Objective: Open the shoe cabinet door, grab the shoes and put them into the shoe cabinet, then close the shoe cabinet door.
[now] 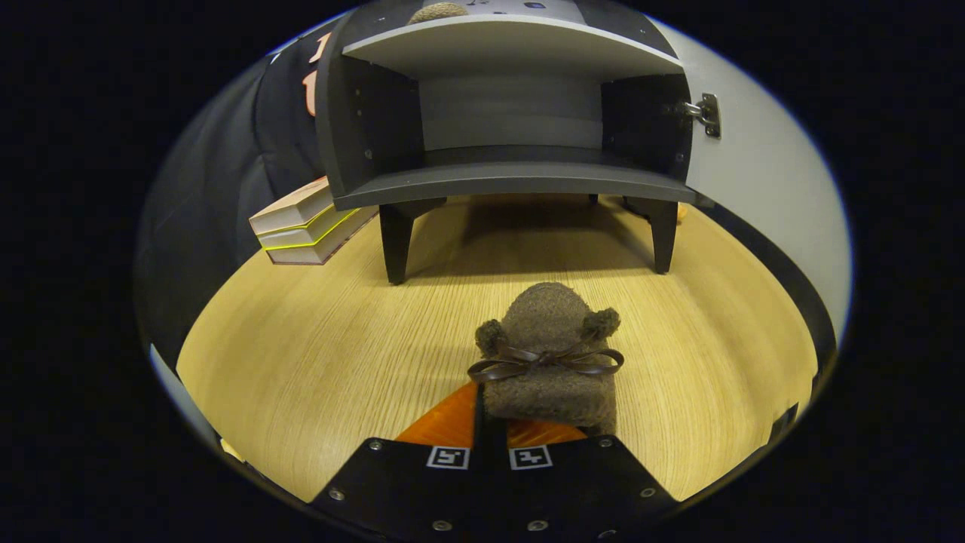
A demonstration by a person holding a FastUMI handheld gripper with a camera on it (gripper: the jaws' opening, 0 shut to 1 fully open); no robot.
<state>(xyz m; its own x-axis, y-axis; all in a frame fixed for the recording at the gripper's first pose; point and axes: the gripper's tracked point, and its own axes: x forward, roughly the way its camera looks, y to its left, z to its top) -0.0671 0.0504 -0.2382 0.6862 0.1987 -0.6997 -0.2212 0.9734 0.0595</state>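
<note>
A brown fuzzy shoe (546, 324) with a dark ribbon bow hangs just ahead of my fingers, toe pointing toward the cabinet. My gripper (482, 403) is shut on the shoe's near edge, with the fingers pressed close together under it. Beyond the shoe stands the dark shoe cabinet (513, 182) on short legs, its front open and its inner shelf bare. Its door (761, 173) is swung wide to the right, with a metal hinge (705, 115) showing. A second fuzzy brown thing (437, 11) sits on top of the cabinet, mostly hidden.
The wooden tabletop (317, 347) stretches from my fingers to the cabinet's legs. A stack of books (305, 226) lies left of the cabinet, against the booth's dark cloth wall.
</note>
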